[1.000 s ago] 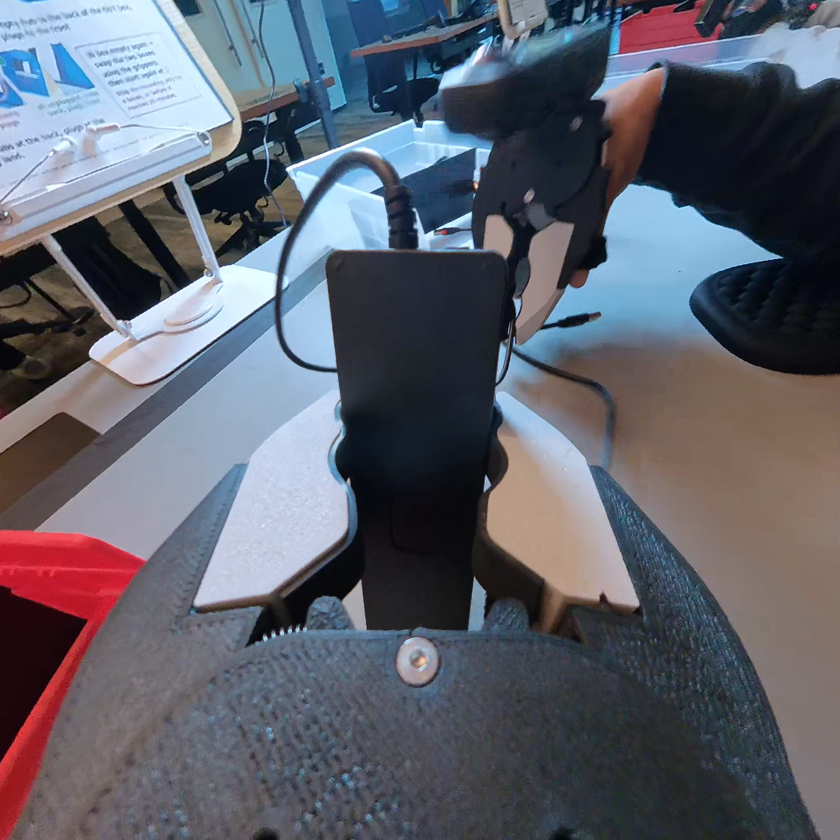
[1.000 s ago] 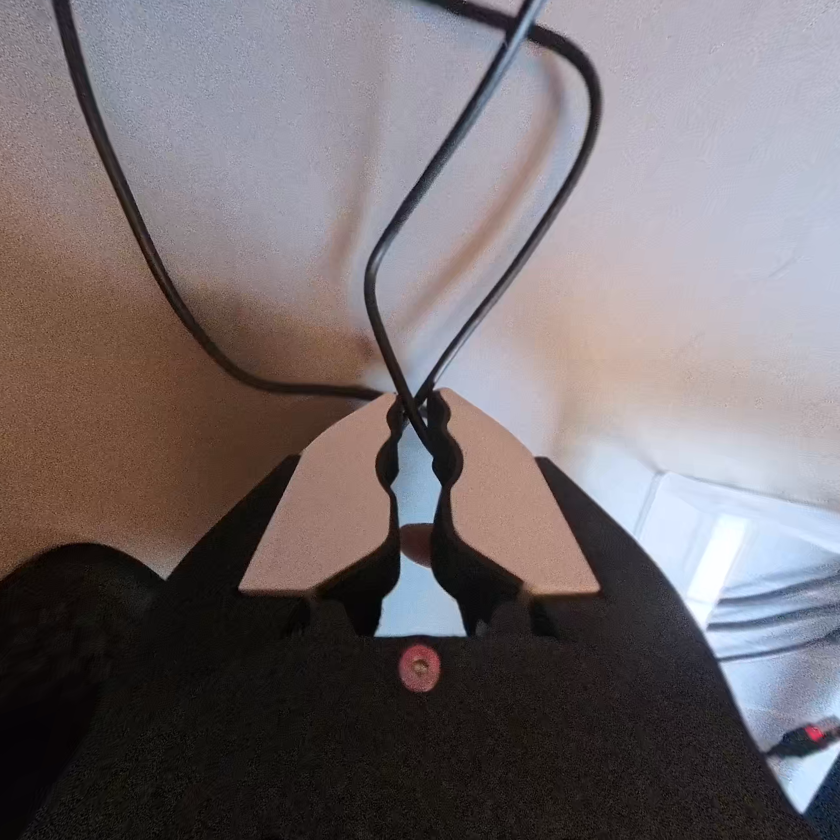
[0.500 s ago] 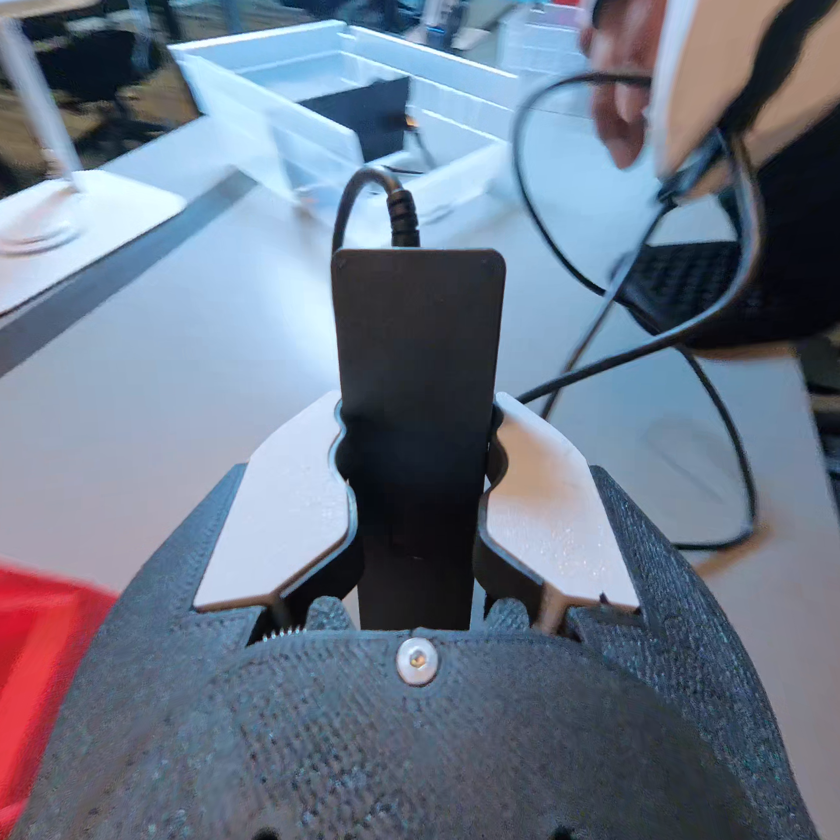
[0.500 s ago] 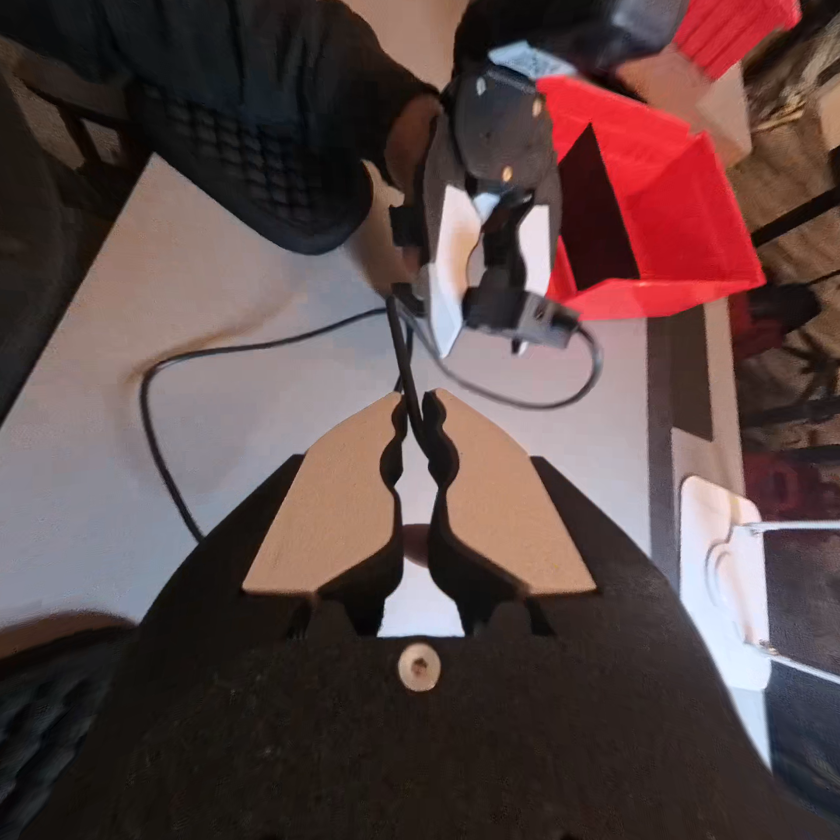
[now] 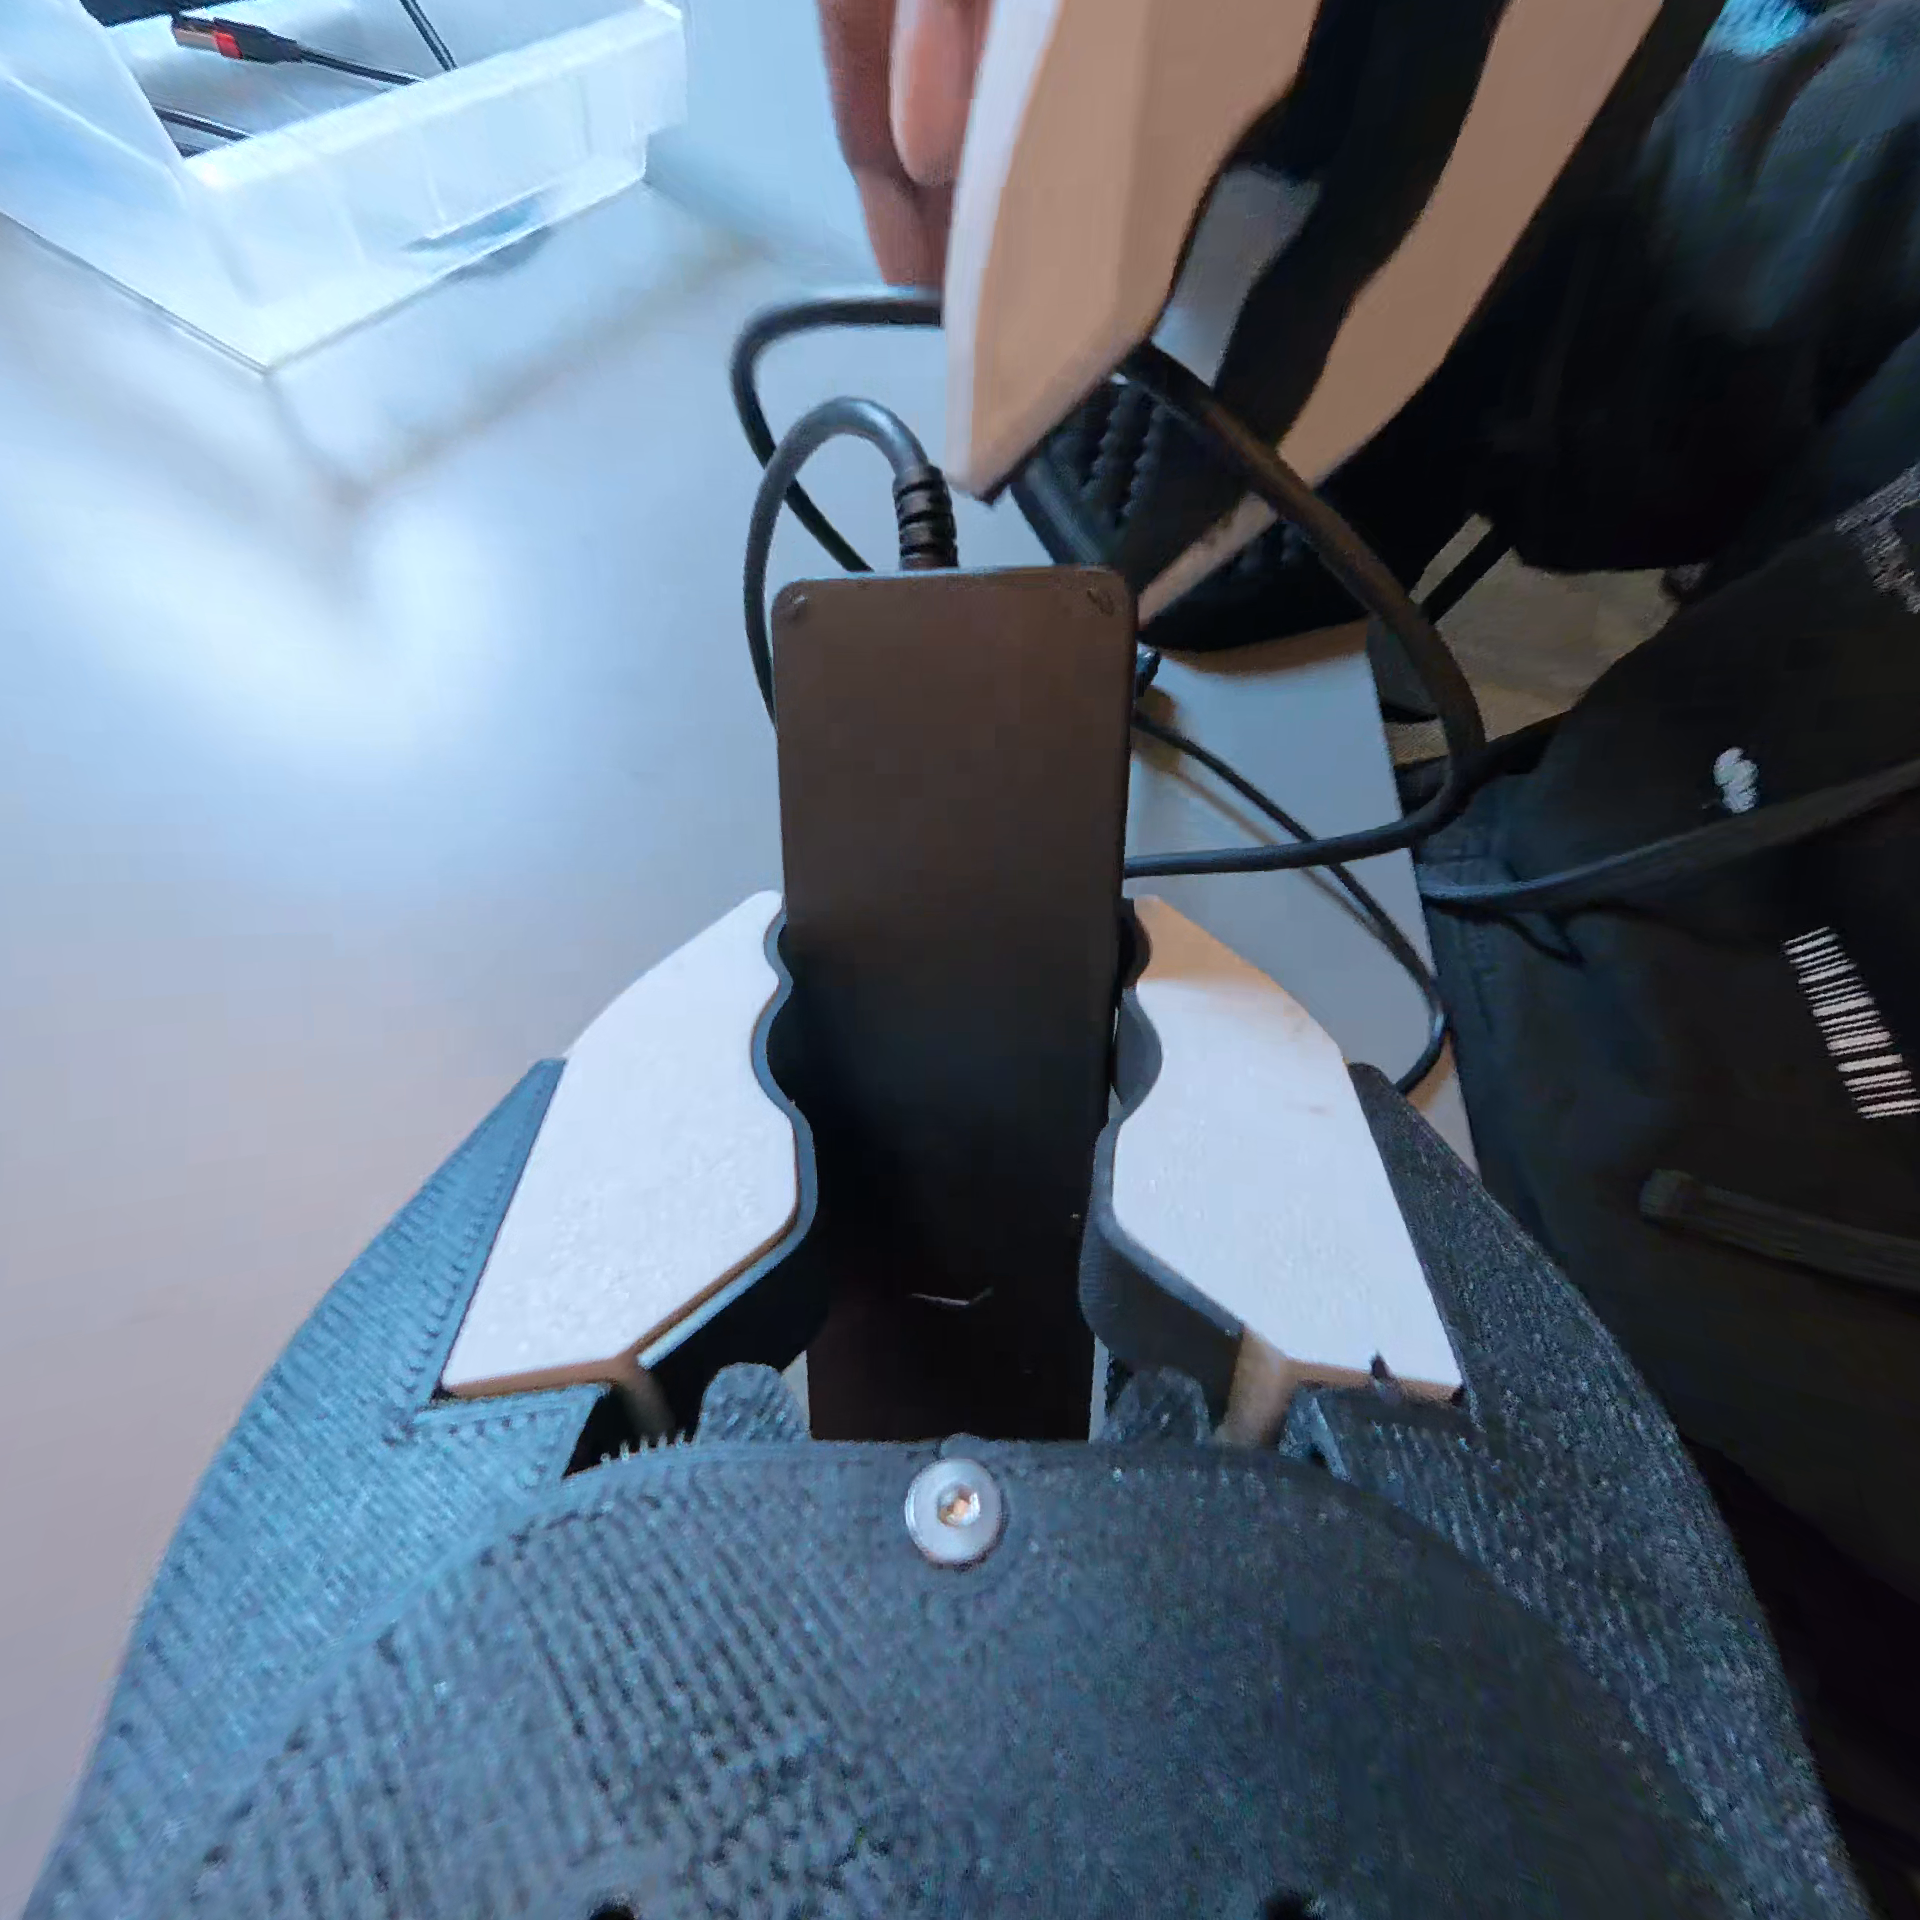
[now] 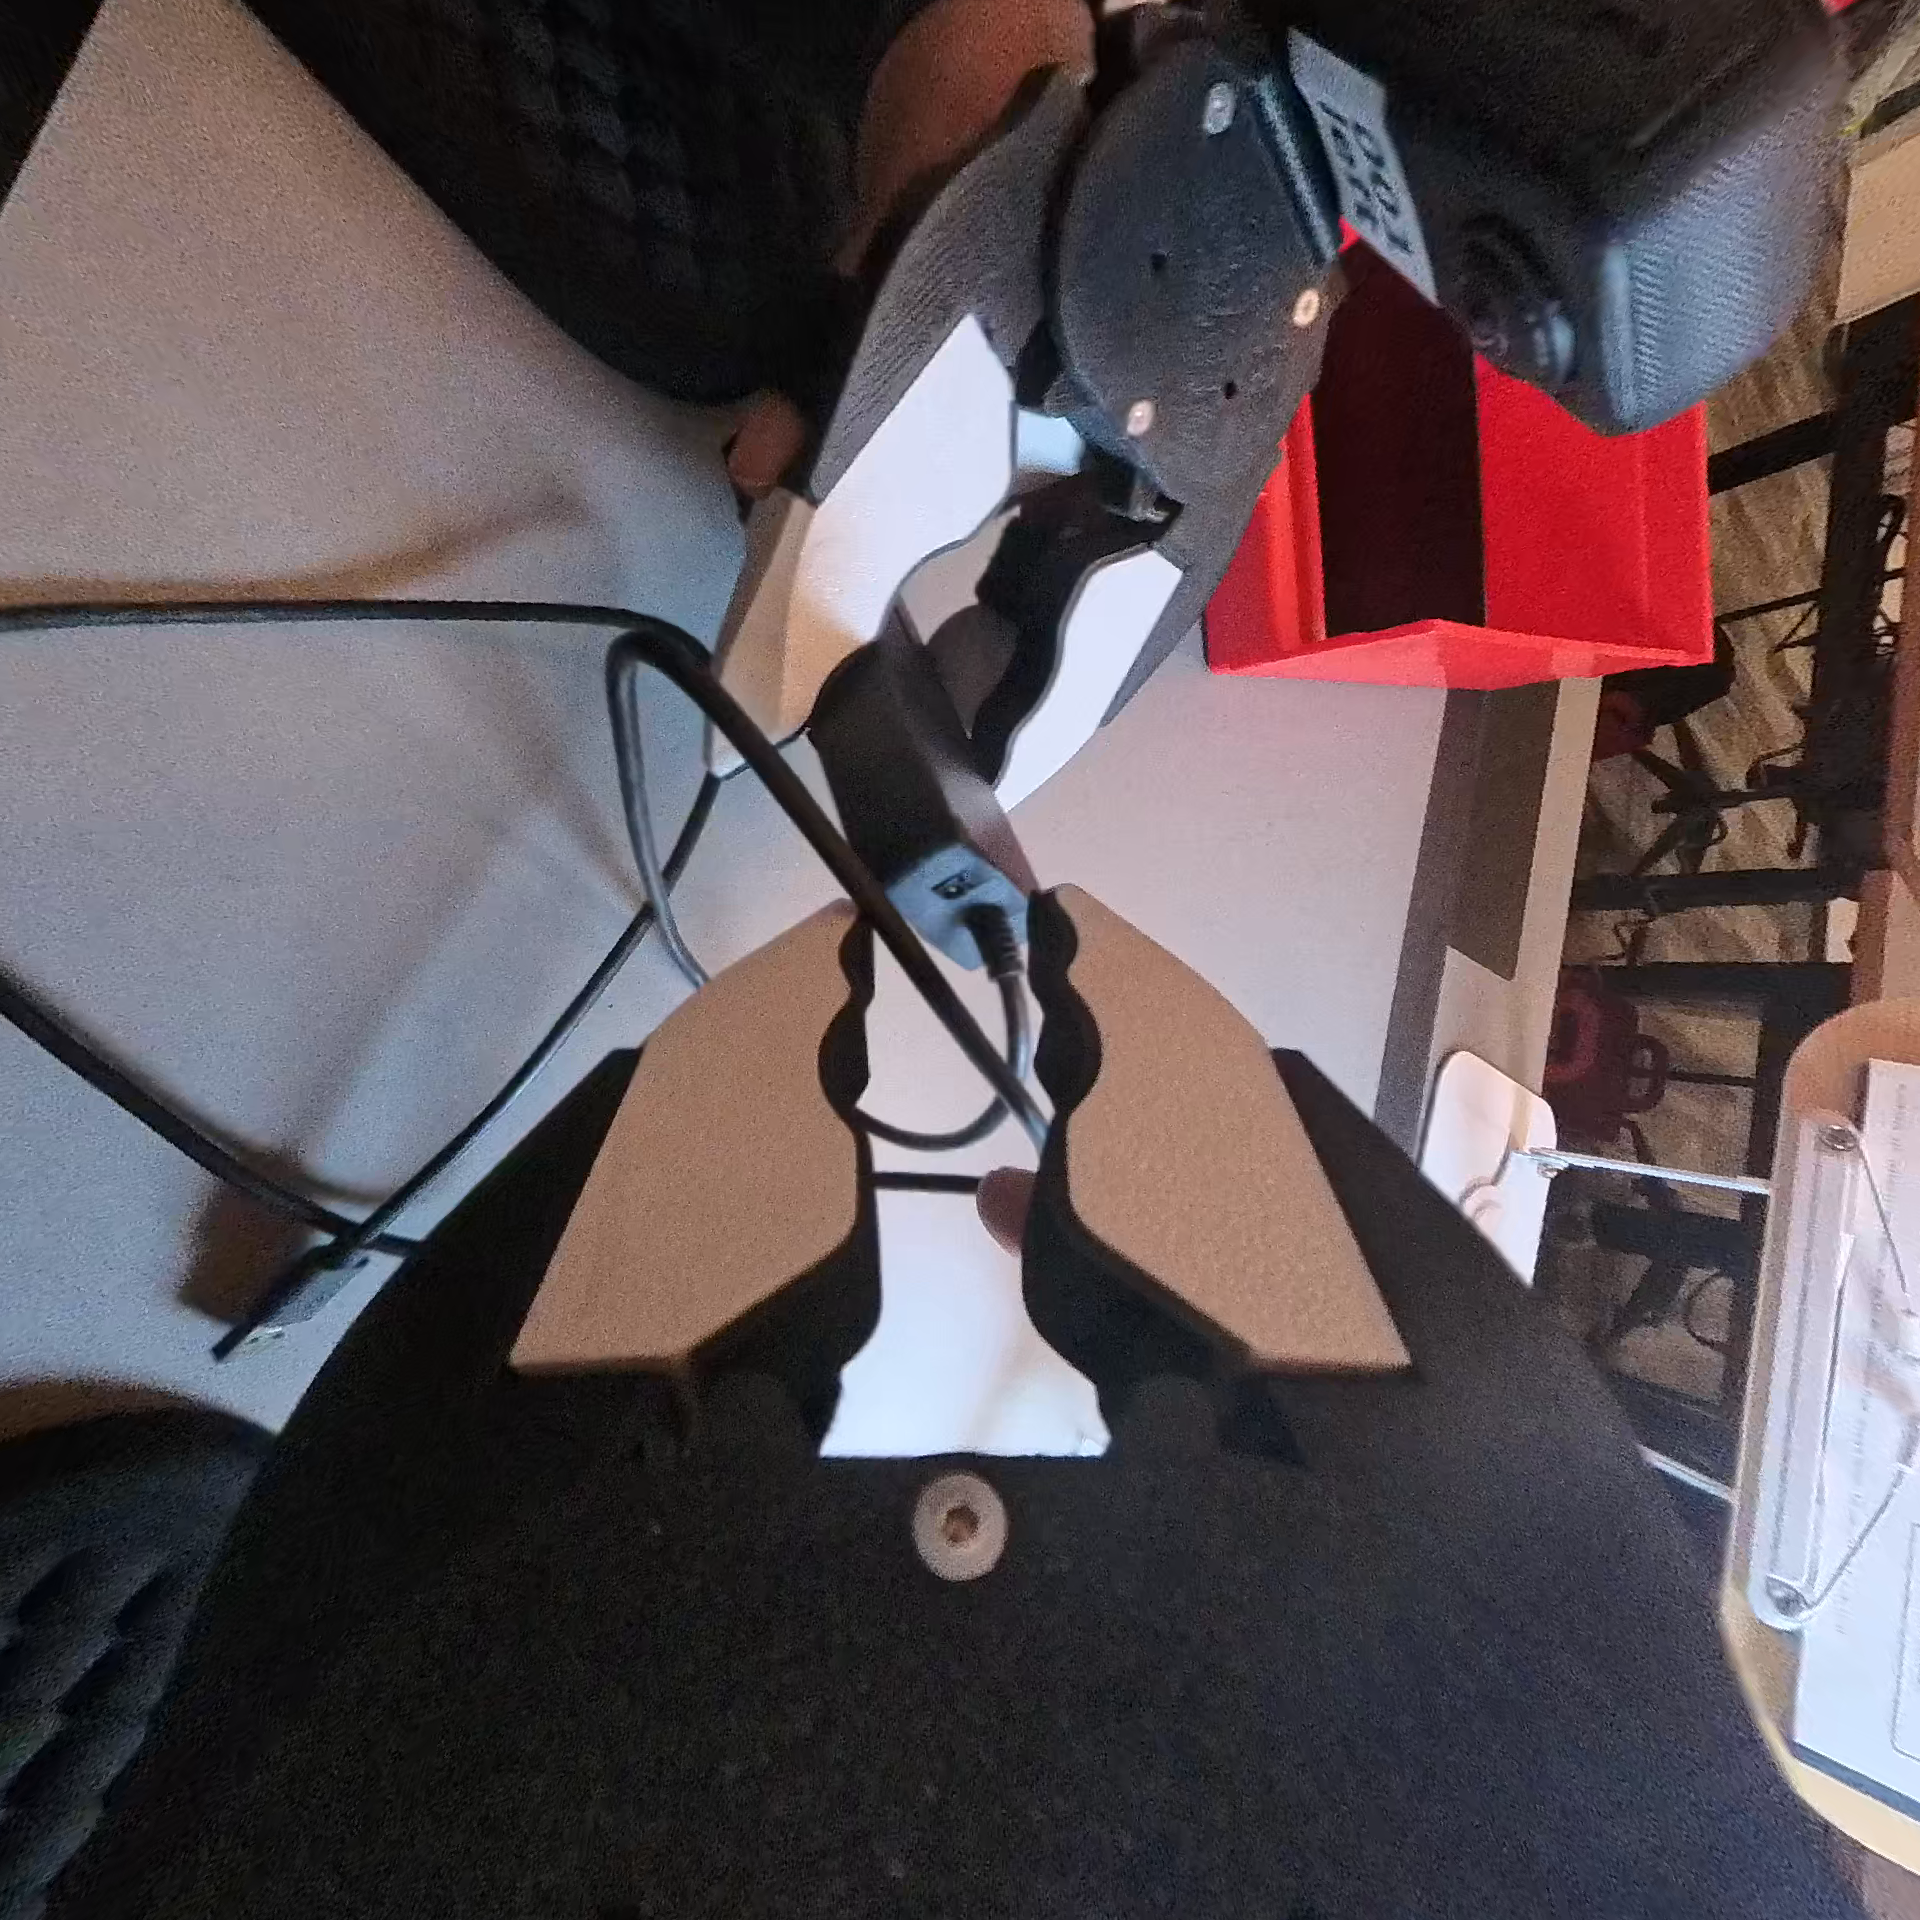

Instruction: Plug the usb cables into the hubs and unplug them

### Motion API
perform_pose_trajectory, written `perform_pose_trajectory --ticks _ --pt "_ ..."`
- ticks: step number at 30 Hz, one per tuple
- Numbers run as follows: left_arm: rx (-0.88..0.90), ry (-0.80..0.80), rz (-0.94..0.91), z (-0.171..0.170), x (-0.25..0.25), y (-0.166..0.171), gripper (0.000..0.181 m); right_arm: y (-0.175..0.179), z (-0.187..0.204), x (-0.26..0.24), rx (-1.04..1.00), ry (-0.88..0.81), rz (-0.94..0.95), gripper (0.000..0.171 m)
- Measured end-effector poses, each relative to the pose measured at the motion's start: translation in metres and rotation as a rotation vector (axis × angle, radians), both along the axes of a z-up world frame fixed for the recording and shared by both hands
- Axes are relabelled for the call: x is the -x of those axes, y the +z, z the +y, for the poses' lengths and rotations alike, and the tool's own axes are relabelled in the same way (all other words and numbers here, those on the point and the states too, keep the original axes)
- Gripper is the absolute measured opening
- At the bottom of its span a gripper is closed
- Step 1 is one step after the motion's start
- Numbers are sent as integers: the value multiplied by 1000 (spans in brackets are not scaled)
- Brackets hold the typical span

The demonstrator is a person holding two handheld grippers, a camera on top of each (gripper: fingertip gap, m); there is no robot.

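My left gripper (image 5: 956,904) is shut on a flat black USB hub (image 5: 951,831) that sticks out past its fingertips, above the grey table (image 5: 312,831). The hub's own cable (image 5: 831,436) loops from its far end. My right gripper (image 6: 948,909) is open and faces the hub's end (image 6: 951,894), close to it. A thin black USB cable (image 6: 790,790) runs loose through its jaws and rests against one finger. Its plug (image 6: 301,1288) lies on the table. In the right wrist view the left gripper (image 6: 868,779) holds the hub. One right finger (image 5: 1049,239) shows in the left wrist view.
A clear plastic bin (image 5: 364,208) holding more cables stands at the far left of the table. A red bin (image 6: 1558,540) sits behind the left gripper. A document stand (image 6: 1849,1455) is at the table's edge. A person's dark clothing (image 5: 1662,1039) is close on the right. The grippers' ends are close to 6 cm from one another.
My right gripper has opened and let go of the thin cable, which now lies loose between its fingers. The two grippers have come close, facing each other.
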State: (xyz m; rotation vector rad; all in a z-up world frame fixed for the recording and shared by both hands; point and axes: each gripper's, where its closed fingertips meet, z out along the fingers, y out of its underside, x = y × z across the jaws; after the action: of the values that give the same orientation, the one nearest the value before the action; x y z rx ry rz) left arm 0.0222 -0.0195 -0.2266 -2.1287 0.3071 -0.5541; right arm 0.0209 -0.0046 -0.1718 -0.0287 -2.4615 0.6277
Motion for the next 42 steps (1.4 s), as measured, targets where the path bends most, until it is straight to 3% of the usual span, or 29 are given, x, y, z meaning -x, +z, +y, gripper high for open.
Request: perform_pose_trajectory --ticks 5,8,10,13,16,22,28,32,37,42 --pt "72 -48 -127 -2 -11 -2 58 -24 2 6 -195 8 79 50" --pt "125 -109 -158 -3 -29 -2 58 -33 -7 5 -271 89 116 45" --pt "151 -110 -137 -3 -34 -5 58 -38 -7 1 -361 146 120 30" --pt "24 -83 -104 0 -27 11 59 -23 -2 0 -399 150 122 26" --pt "-207 84 -72 3 12 47 72 20 23 12 -381 60 136 26" --pt "-586 491 -186 -23 104 115 57 138 101 48 -294 -198 201 26" --pt "-557 512 -172 -23 111 105 51 247 204 97 -323 -517 421 26" --pt "-514 468 -73 -13 96 93 49 286 284 121 -366 -742 552 26" --pt "-462 447 2 -6 90 78 48 265 359 133 -447 -899 568 26" --pt "-421 452 23 -3 93 66 45 184 405 143 -433 -993 497 25"
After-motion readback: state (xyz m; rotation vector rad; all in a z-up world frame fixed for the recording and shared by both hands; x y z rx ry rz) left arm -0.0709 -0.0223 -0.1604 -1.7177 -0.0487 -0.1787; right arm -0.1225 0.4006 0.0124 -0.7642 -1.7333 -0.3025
